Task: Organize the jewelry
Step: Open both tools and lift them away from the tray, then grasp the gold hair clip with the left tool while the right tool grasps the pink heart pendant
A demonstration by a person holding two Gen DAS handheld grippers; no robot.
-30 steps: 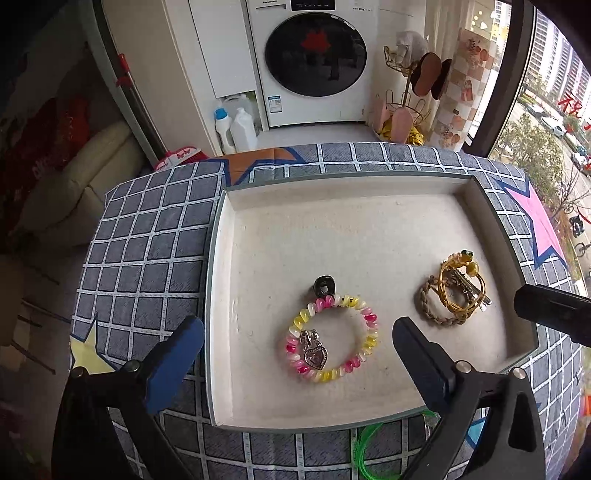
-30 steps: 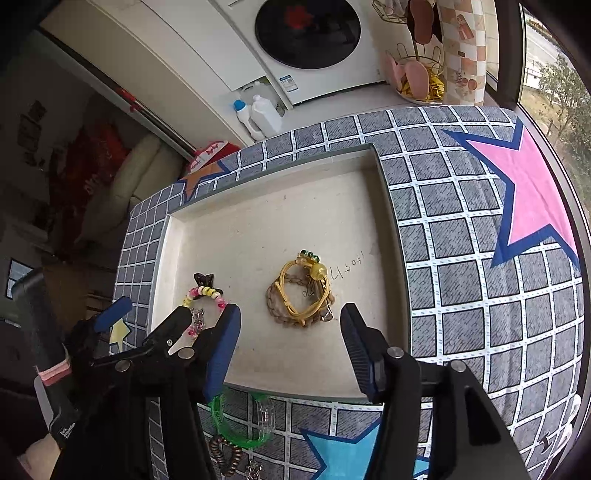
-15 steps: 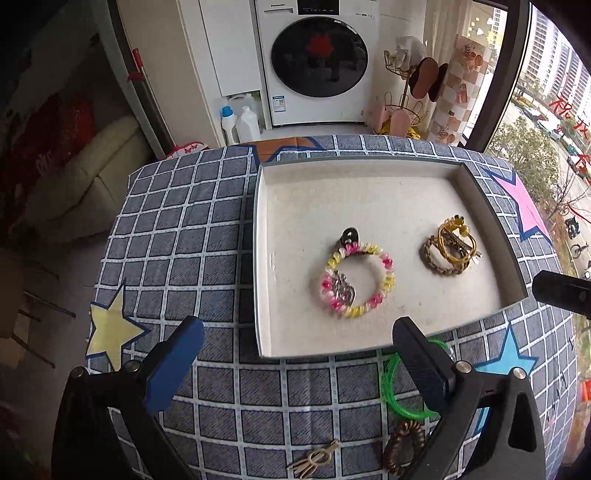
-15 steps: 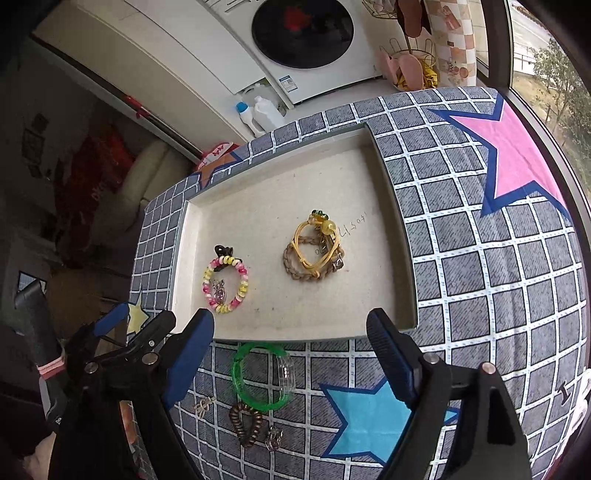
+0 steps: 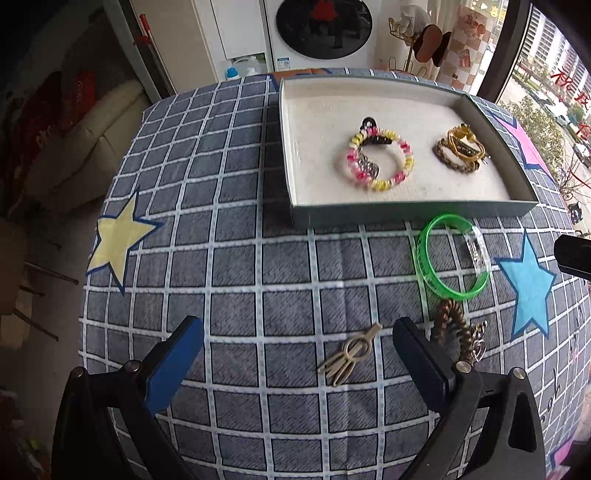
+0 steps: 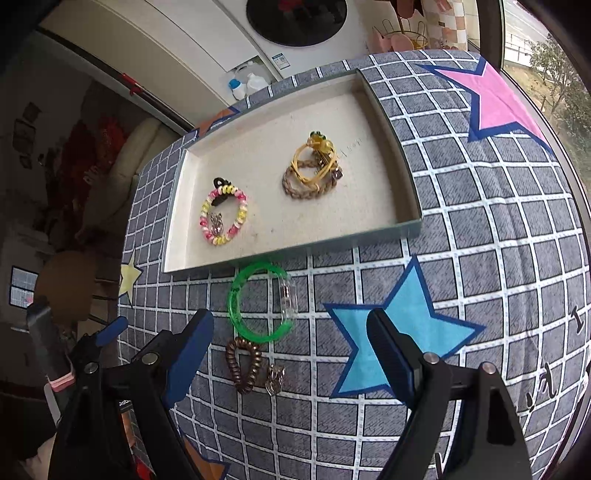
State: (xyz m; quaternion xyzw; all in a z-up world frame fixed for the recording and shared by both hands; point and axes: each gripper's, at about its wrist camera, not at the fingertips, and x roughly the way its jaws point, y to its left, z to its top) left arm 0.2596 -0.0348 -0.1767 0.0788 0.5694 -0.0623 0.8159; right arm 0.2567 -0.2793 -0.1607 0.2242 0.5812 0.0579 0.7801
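Observation:
A shallow tray [image 5: 406, 208] [image 6: 410, 227] holds a pink-and-yellow bead bracelet [image 5: 380, 160] [image 6: 222, 216] lying over a black clip, and a yellow and brown braided bundle [image 5: 460, 153] [image 6: 312, 168]. On the cloth in front of the tray lie a green bangle [image 5: 454, 260] [image 6: 260, 301], a brown coil hair tie [image 5: 456, 328] [image 6: 244, 363] with a small metal charm [image 6: 275, 378], and a tan hairpin [image 5: 349, 356]. My left gripper [image 5: 295, 354] hangs open over the cloth, left of the hairpin. My right gripper [image 6: 291, 354] stands open above the hair tie and charm, nothing between its pads.
The table wears a grey checked cloth with yellow [image 5: 120, 238], blue [image 6: 399, 328] and pink [image 6: 495, 99] stars. A washing machine [image 5: 323, 27], detergent bottles and a wire rack stand behind it; a sofa [image 5: 96, 140] lies to the left.
Both grippers have drawn back from the tray toward the near side of the table, bringing the bangle, hair tie and hairpin into view. The right gripper's jaws stand wider than a second ago.

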